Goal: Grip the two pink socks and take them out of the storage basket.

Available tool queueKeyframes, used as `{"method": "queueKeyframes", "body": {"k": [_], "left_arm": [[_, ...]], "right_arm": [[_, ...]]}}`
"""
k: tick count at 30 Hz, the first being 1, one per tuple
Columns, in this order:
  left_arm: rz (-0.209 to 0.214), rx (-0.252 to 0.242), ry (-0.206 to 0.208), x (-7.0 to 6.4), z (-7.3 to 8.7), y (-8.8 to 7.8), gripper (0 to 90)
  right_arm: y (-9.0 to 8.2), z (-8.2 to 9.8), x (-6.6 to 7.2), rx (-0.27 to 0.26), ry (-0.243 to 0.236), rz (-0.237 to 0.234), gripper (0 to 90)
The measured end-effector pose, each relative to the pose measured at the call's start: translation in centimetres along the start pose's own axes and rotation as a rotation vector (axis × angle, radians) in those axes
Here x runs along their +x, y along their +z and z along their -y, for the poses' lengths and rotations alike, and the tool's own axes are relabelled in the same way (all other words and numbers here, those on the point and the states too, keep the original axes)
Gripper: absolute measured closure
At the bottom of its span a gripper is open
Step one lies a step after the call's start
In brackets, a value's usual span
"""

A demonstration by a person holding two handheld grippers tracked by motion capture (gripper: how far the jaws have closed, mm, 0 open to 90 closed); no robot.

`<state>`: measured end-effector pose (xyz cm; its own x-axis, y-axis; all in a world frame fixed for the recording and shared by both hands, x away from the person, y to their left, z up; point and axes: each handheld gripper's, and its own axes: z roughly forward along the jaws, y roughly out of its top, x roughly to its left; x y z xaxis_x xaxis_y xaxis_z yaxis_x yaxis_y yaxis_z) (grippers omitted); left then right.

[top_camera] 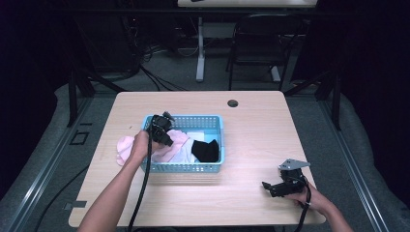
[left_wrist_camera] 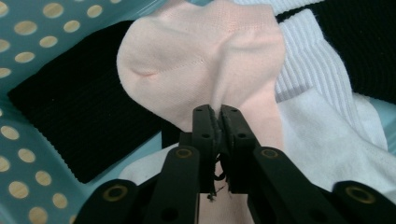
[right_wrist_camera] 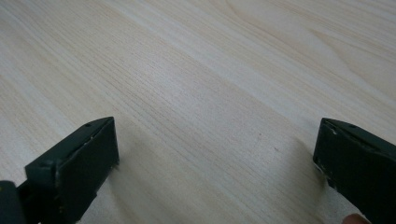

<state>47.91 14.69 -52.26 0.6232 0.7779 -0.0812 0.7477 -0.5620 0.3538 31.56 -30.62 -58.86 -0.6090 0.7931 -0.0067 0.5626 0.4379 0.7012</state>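
Pink sock [left_wrist_camera: 201, 60] pinched in your left gripper [left_wrist_camera: 218, 122] over blue basket [top_camera: 212, 167]; your right gripper [right_wrist_camera: 215, 158] wide open, empty, on table [right_wrist_camera: 210, 70].

bench right half: bare wood around the right claw [top_camera: 269, 186], open passage.
basket [top_camera: 218, 126]: its walls fence in the socks; entry from above.
basket inside: crowded with pink sock [left_wrist_camera: 201, 60], white sock [left_wrist_camera: 322, 135], black sock [top_camera: 205, 150].
basket left wall: left claw [left_wrist_camera: 217, 122] blocks it.
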Motion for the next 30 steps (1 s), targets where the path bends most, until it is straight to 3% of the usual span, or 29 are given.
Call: {"method": "queueKeyframes", "body": {"k": [6, 15, 30], "left_arm": [[0.001, -0.043, 0.002, 0.0, 0.6, -1.0, 86.8], [-0.023, -0.145, 0.02, 0.0, 1.0, -4.3, 86.9], [-0.03, -0.193, 0.058, -0.7, 0.6, -7.0, 86.8]], "right_arm": [[0.0, 0.0, 0.0, 0.0, 0.0, -0.003, 0.0], [0.0, 0.0, 0.0, 0.0, 0.0, -0.003, 0.0], [0.0, 0.0, 0.0, 0.0, 0.0, -0.003, 0.0]]}}
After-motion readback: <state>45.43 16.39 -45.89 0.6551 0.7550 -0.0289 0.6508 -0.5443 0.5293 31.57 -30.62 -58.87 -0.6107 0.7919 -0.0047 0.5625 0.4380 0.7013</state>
